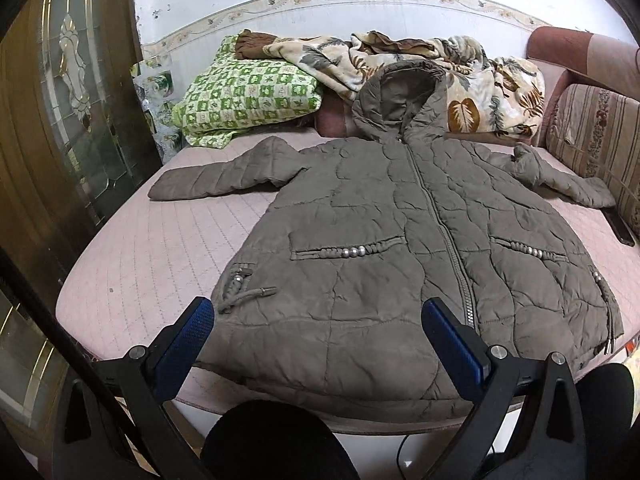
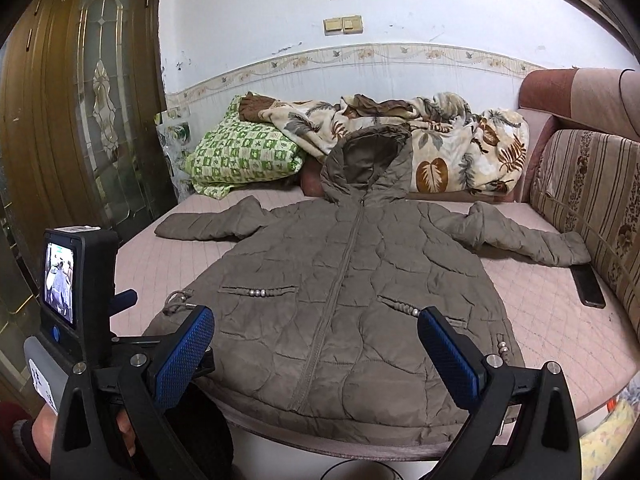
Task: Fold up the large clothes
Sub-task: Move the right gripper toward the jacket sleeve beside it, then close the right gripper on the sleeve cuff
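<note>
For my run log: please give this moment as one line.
stage: before fold | coat: flat on bed, zipped | left gripper: open | right gripper: open

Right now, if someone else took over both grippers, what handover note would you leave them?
Left gripper: open, empty, near the coat's hem.
Right gripper: open, empty, also short of the hem.
Coat: lies flat, front up, zipped, on the pink bed cover; hood towards the blankets, both sleeves spread outwards.
A dark phone lies beside the right sleeve.
Done: coat spread out. Left: every fold, sleeves in first probably.
</note>
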### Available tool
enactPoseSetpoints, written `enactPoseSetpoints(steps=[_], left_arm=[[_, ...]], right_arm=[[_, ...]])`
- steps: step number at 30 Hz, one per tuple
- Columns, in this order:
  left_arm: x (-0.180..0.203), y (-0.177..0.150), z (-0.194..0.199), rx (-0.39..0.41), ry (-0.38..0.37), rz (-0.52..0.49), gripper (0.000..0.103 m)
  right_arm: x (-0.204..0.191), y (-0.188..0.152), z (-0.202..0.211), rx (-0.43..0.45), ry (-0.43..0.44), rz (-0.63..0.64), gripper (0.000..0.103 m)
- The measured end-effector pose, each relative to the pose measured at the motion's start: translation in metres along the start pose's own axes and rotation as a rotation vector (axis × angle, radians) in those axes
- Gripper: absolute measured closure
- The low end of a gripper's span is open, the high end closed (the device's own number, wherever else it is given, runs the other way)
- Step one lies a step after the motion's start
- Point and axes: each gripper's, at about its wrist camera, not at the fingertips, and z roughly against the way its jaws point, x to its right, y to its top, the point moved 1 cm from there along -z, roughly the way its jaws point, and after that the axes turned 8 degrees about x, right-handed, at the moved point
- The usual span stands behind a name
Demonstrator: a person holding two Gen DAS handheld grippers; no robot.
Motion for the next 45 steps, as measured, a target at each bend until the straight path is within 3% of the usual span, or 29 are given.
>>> enactPoseSetpoints(steps=[32, 38, 45], left_arm=[[-0.003, -0.004, -0.005, -0.009, -0.009, -0.020, 0.000], [-0.016, 0.024, 0.007, 0.059, 0.017, -0.024, 0.000], [-0.022, 0.081, -0.006, 0.133, 0.018, 0.012, 0.000]], right_arm=[[0.020, -0.002, -0.011, -0.055, 0.006, -0.076, 0.000], [0.095, 0.014, 0.000, -0.010, -0.062, -0.253, 0.000], [0.212, 0.032, 0.007, 0.007, -0.246, -0.438, 0.000]])
